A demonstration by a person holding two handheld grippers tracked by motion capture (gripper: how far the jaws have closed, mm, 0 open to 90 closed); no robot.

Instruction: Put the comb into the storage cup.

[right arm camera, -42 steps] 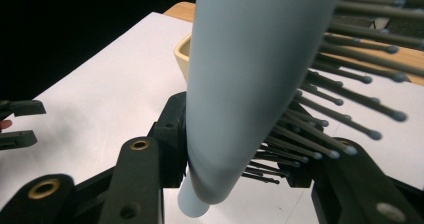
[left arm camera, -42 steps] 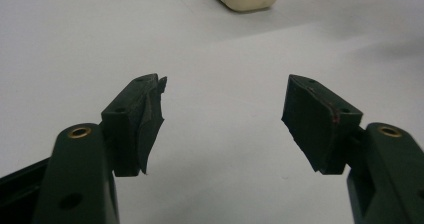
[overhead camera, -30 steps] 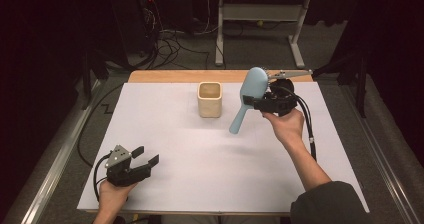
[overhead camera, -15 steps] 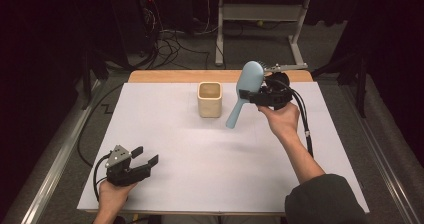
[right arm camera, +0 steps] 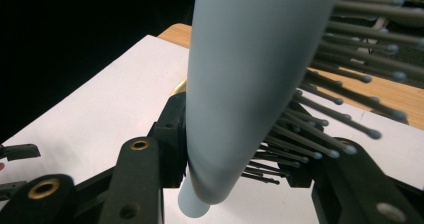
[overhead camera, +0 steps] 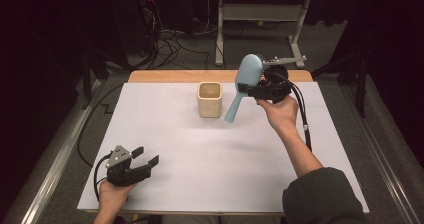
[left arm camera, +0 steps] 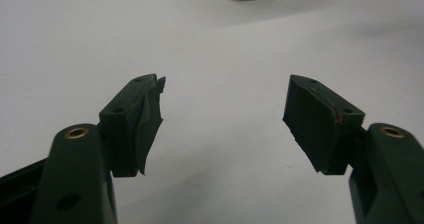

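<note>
The right gripper (overhead camera: 248, 90) holds a light blue hairbrush (overhead camera: 244, 84) in the air above the far right part of the table (overhead camera: 165, 149). Its jaws are closed tight on the brush near the place where the head meets the handle. In the right gripper view one jaw presses the smooth back of the hairbrush (right arm camera: 250, 84) and the other jaw sits among the bristles (right arm camera: 320, 134). The handle points down and toward the cream cup (overhead camera: 209, 99), which stands upright near the middle of the far edge. The tip of the handle is just beside the cup on its right, and I think a little above the rim, but I cannot tell the height for sure.

The left gripper (overhead camera: 142, 160) rests at the near left corner of the table, well apart from the cup. Its jaws stand wide open and nothing is between them; the left gripper view shows bare white table between its pads (left arm camera: 145, 124).

The step in hand seems to be putting the brush into the cup, handle first. To do it well, the handle tip should come over the middle of the cup opening before it goes down. The brush should be turned more upright, so the handle does not push on the rim and tip the light cup. The grip should stay firm until the handle reaches the bottom, because the bristle side gives a soft hold and the brush can rotate between the jaws.
</note>
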